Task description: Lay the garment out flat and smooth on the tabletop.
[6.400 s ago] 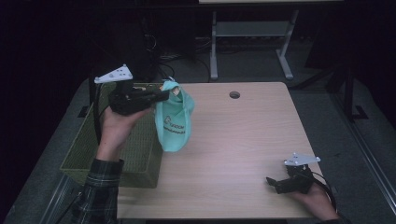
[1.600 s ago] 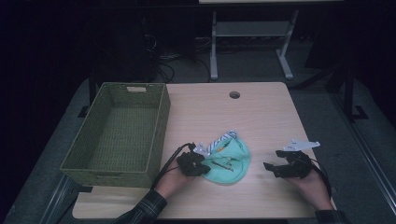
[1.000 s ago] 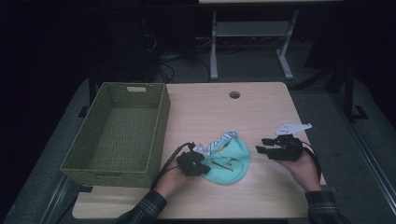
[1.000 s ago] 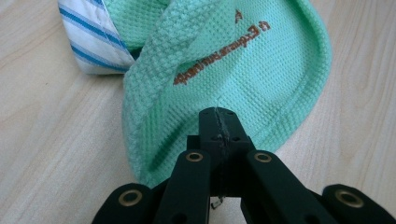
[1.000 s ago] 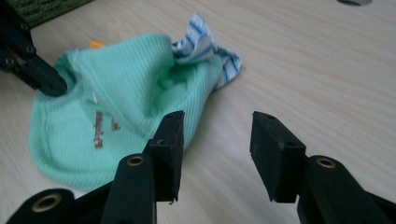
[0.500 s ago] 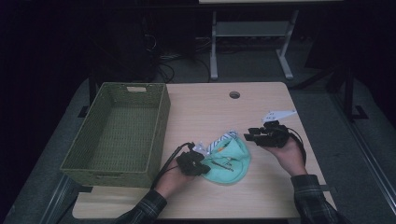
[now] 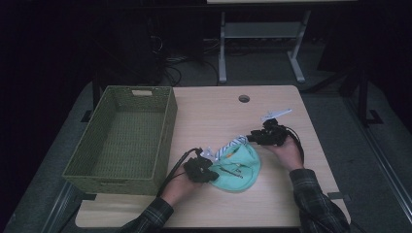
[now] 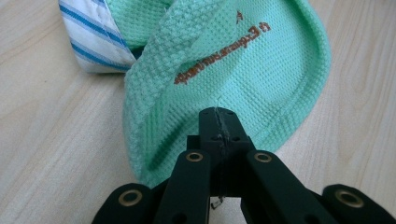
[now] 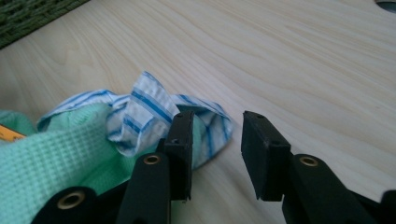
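Left gripper (image 7: 210,171) held low at the near left, jaws fully closed (hand and checked sleeve behind it). Right gripper (image 7: 253,137) at the right, pointing leftward, jaws standing apart after having just been closing.

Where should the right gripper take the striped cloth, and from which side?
Grip the raised fold of the striped cloth that sticks out past the green cloth. Come from the bare table side: that fold stands up off the wood, and the right gripper, jaws open, already has it by one jaw. The left gripper, shut on the green cloth, likely steadies the pile.
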A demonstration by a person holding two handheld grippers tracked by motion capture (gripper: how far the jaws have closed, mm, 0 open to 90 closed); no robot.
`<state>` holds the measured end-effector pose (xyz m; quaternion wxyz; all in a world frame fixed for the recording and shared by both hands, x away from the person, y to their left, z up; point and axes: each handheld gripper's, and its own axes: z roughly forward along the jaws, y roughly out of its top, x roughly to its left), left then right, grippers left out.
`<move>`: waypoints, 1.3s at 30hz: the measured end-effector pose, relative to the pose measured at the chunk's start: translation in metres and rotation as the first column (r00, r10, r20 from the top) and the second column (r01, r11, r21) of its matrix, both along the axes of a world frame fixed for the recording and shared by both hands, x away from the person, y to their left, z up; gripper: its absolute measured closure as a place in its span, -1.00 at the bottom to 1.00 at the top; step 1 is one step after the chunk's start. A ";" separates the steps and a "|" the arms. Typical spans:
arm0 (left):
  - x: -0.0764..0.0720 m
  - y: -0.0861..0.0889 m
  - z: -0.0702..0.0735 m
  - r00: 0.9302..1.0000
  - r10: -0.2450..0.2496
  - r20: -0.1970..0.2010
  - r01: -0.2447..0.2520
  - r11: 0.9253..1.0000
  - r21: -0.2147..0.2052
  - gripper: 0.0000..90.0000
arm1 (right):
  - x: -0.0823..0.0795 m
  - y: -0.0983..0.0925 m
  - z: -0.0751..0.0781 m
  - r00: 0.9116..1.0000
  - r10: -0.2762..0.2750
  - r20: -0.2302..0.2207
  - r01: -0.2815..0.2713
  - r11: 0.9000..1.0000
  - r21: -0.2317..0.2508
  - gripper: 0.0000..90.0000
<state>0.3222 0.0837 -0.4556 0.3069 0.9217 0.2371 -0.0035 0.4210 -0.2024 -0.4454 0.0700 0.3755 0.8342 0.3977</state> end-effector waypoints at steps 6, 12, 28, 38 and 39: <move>0.001 0.001 0.000 1.000 -0.008 -0.001 0.008 1.000 0.007 0.99 | 0.002 0.013 -0.006 0.999 0.025 -0.022 -0.025 1.000 -0.008 0.41; 0.001 0.001 0.000 1.000 -0.004 -0.004 0.004 1.000 0.002 0.99 | 0.004 0.024 -0.019 0.998 0.056 -0.035 -0.058 0.997 -0.056 0.42; 0.001 0.001 0.000 1.000 -0.006 0.001 0.006 1.000 0.008 0.99 | 0.003 0.026 -0.005 0.998 0.032 0.052 -0.025 0.990 -0.136 0.97; 0.000 0.000 0.000 1.000 -0.004 0.009 0.004 1.000 0.003 0.99 | 0.017 -0.005 -0.006 0.989 -0.126 0.073 0.139 0.967 -0.213 0.97; 0.000 0.000 0.000 1.000 -0.004 0.008 0.004 1.000 0.003 0.99 | 0.017 -0.007 -0.008 0.988 -0.134 0.073 0.147 0.964 -0.224 0.97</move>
